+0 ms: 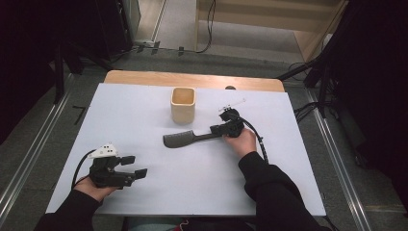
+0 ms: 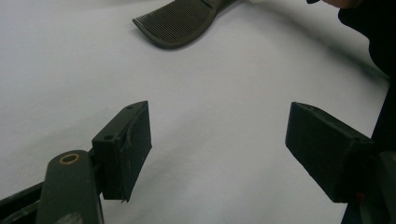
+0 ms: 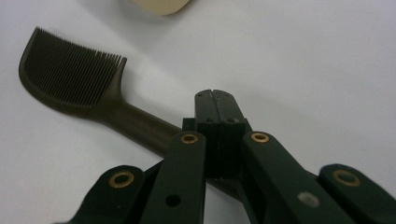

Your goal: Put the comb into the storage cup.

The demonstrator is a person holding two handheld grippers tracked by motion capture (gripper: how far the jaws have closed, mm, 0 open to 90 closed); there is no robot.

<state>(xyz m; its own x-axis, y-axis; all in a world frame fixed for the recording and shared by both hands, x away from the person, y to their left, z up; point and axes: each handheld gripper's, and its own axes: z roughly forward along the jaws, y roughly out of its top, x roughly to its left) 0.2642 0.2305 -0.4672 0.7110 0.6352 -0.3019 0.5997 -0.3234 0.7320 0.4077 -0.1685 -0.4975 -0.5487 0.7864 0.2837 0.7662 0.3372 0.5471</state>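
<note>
A dark comb [image 1: 180, 139] lies flat on the white table cover [image 1: 202, 183], teeth end to the left and handle running right. My right gripper [image 1: 217, 129] is over the handle's right end. In the right gripper view its jaws are shut, pads pressed together [image 3: 215, 98], and the comb [image 3: 74, 79] slants out from under their left side. Nothing shows between the pads, and whether they touch the handle underneath is hidden. My left gripper [image 1: 134, 166] rests near the front left of the table, open and holding nothing. From it the comb's teeth [image 2: 180, 21] show far ahead.
A cream square cup [image 1: 183, 104] stands upright behind the comb, a short way to the left of my right gripper. A small white piece [image 1: 232, 105] lies on the cover just beyond the right gripper. The wooden table edge [image 1: 192, 78] runs along the back.
</note>
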